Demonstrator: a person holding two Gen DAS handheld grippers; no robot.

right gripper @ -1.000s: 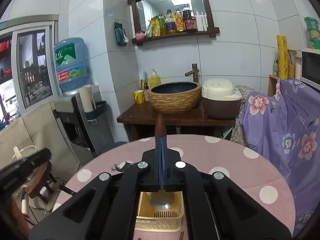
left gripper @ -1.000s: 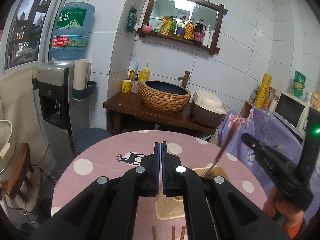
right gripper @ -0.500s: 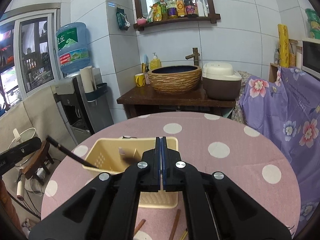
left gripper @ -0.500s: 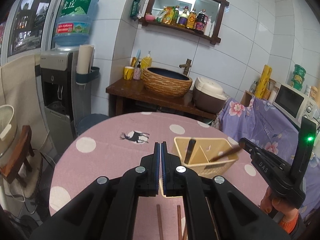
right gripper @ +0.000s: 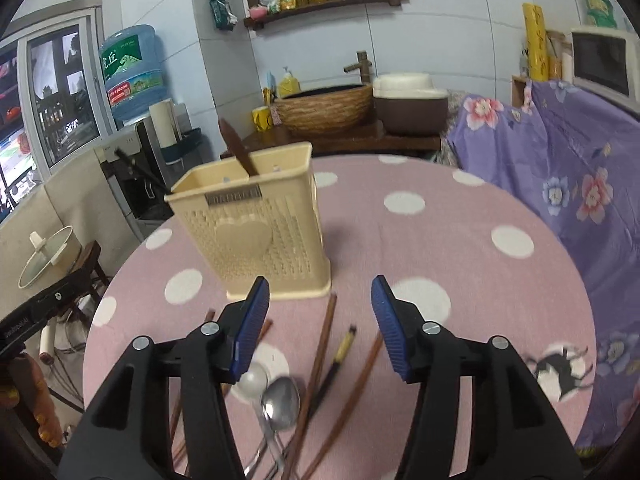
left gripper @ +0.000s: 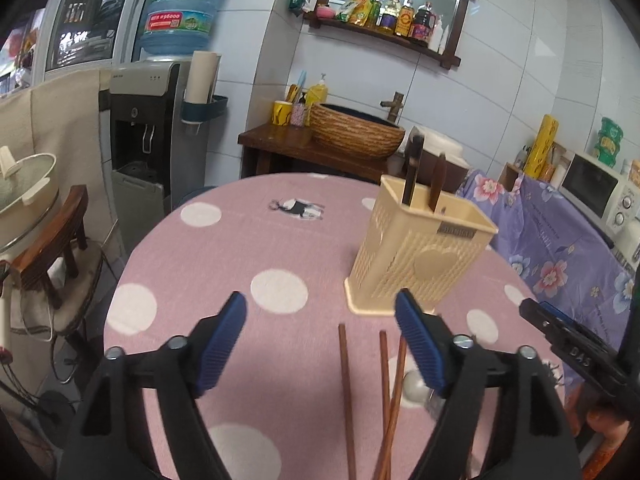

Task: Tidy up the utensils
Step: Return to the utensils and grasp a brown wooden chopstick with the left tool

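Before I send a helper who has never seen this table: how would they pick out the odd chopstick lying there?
On the pink polka-dot table, look in front of the cream utensil holder, among the loose brown chopsticks and spoons. The odd chopstick is the only black one, with a pale yellow end.

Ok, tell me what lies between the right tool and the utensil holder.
In the right wrist view, only the tips of loose chopsticks on pink tablecloth lie between the open right tool and the utensil holder.
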